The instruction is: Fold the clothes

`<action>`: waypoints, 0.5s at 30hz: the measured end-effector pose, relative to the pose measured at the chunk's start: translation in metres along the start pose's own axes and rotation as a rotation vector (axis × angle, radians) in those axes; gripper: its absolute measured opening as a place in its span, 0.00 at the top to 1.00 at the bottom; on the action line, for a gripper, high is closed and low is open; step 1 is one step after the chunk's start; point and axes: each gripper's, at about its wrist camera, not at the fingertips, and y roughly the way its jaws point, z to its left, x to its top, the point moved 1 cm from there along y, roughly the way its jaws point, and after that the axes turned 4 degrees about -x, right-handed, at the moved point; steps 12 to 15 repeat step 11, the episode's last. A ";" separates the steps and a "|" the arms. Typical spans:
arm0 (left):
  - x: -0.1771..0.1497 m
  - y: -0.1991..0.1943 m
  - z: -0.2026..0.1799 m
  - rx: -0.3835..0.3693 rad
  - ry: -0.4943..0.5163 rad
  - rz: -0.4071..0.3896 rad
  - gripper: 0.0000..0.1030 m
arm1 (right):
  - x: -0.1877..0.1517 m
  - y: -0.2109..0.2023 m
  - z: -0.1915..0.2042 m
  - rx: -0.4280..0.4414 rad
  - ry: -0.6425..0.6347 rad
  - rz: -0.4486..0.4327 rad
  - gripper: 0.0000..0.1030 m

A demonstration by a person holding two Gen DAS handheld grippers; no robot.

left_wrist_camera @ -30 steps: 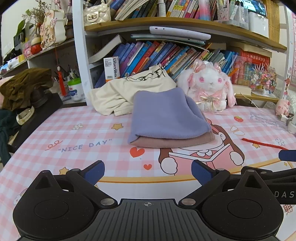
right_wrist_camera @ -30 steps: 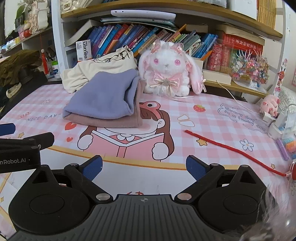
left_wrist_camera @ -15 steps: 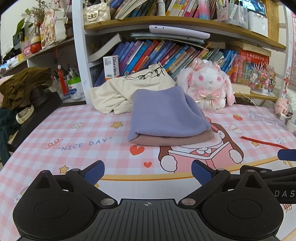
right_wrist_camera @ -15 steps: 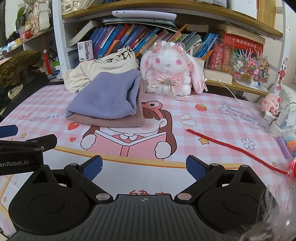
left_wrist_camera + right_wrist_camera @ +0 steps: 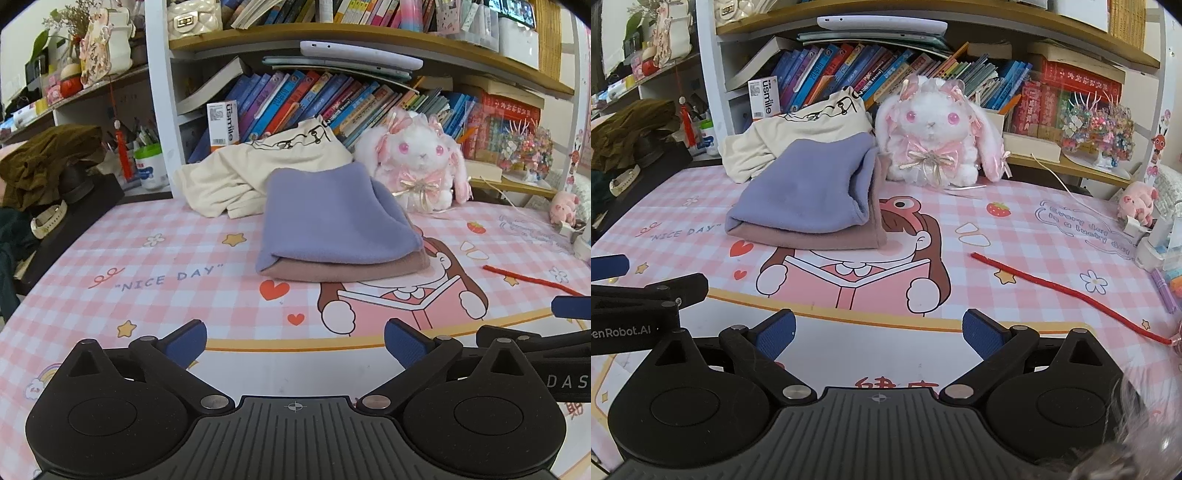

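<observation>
A folded lavender cloth (image 5: 332, 218) lies on top of a folded dusty-pink cloth (image 5: 343, 271) on the pink checked mat; both also show in the right wrist view, lavender cloth (image 5: 809, 195), pink cloth (image 5: 834, 238). A crumpled cream garment (image 5: 255, 173) lies behind them, against the bookshelf. My left gripper (image 5: 294, 341) is open and empty, low over the mat, well short of the stack. My right gripper (image 5: 878, 334) is open and empty, to the right of the left one.
A white plush rabbit (image 5: 936, 134) sits right of the stack. A red pipe cleaner (image 5: 1067, 295) lies on the mat at right. A bookshelf (image 5: 332, 96) stands behind. Dark clothes and a watch (image 5: 48, 221) lie at left. Small toys crowd the right edge (image 5: 1141, 201).
Both grippers have drifted slightly, so the stack sits a little higher in the views. Jaws stay open. The cloths have not moved.
</observation>
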 end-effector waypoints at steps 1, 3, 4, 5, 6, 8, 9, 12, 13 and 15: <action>0.000 0.000 0.000 0.002 0.000 0.000 0.00 | 0.000 0.000 0.000 0.001 0.000 0.001 0.05; 0.000 0.000 0.000 0.007 0.000 -0.003 0.00 | 0.000 0.001 0.000 0.003 -0.001 0.003 0.05; 0.000 0.000 0.000 0.009 -0.001 -0.005 0.00 | 0.000 0.002 0.000 0.003 -0.002 0.004 0.05; 0.000 0.000 0.000 0.010 -0.001 -0.007 0.00 | 0.000 0.002 0.000 0.004 -0.002 0.005 0.05; 0.000 -0.001 0.000 0.009 -0.003 -0.009 0.00 | 0.000 0.002 0.000 0.005 -0.002 0.006 0.05; 0.000 -0.002 0.001 0.008 -0.008 -0.014 0.00 | 0.000 0.003 0.001 0.007 -0.003 0.009 0.05; 0.000 -0.002 0.002 0.007 -0.010 -0.017 0.00 | 0.000 0.004 0.001 0.008 -0.003 0.010 0.05; 0.001 -0.002 0.002 0.007 -0.011 -0.020 0.00 | 0.001 0.004 0.001 0.008 -0.004 0.011 0.05; 0.001 -0.002 0.002 0.007 -0.011 -0.020 0.00 | 0.001 0.004 0.001 0.008 -0.004 0.011 0.05; 0.001 -0.002 0.002 0.007 -0.011 -0.020 0.00 | 0.001 0.004 0.001 0.008 -0.004 0.011 0.05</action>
